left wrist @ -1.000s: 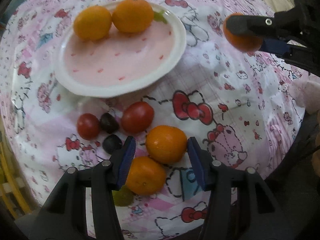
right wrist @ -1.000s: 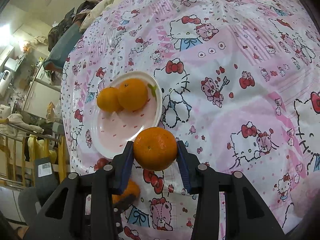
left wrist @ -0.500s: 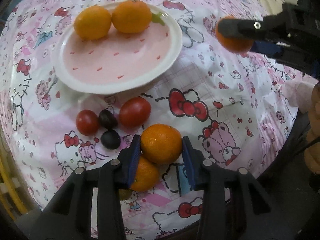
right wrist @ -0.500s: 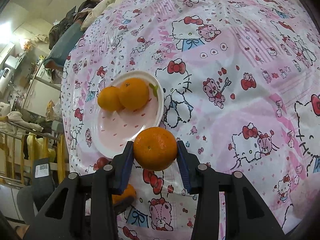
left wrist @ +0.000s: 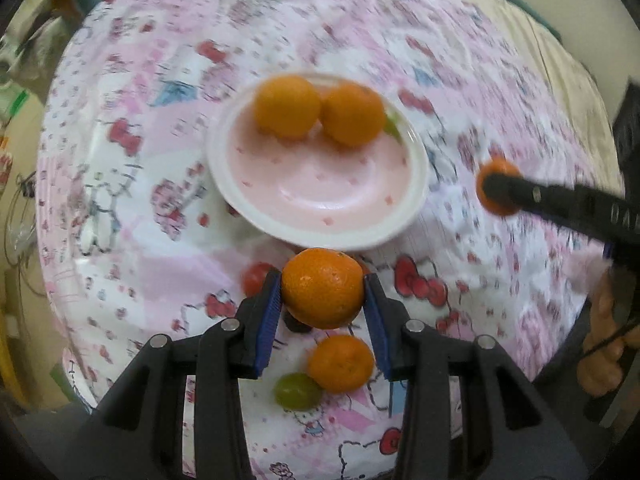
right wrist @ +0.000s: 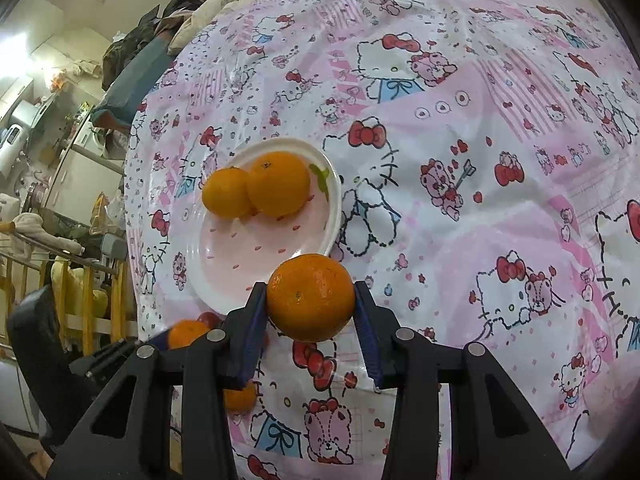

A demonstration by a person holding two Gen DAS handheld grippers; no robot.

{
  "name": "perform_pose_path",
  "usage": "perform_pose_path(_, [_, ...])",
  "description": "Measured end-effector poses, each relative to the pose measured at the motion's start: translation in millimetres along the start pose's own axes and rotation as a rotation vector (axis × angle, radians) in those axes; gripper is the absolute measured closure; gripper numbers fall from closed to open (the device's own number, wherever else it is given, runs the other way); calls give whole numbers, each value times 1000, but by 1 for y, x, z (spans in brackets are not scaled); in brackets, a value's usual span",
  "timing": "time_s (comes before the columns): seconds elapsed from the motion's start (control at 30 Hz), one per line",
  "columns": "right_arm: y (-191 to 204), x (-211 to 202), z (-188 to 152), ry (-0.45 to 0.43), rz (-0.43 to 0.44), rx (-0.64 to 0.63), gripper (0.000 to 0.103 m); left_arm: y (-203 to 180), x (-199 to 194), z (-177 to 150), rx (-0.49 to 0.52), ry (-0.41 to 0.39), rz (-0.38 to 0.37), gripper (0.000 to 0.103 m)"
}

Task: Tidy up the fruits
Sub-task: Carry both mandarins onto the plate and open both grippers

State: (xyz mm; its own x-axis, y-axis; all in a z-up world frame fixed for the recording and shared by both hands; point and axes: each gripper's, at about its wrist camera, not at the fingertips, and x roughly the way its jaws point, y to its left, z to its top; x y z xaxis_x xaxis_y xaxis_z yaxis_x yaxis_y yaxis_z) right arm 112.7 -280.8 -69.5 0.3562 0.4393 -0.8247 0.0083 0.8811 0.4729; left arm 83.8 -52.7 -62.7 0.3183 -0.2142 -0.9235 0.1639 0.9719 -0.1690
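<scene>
The plate [left wrist: 416,184] carries two oranges [left wrist: 288,106] [left wrist: 352,114] side by side on its upper part; the pink middle and lower part of it lie bare. Below the plate in the left wrist view, an orange [left wrist: 341,363], a green grape [left wrist: 297,391], a tomato [left wrist: 256,278] and a dark fruit crowd the cloth [left wrist: 152,272] close together. At the right of that frame the right gripper [left wrist: 500,194] with its orange reaches in beside the plate. The cloth at upper right of the right wrist view is open.
</scene>
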Motion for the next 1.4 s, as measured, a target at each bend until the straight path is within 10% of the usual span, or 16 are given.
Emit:
perform_pose_path(0.3, [12, -2, 20, -22, 35, -44, 59, 32, -9, 46, -79, -57, 47, 67])
perform_pose_path(1.4, [53, 83, 123, 75, 102, -156, 59, 37, 78, 103, -62, 105, 63, 65])
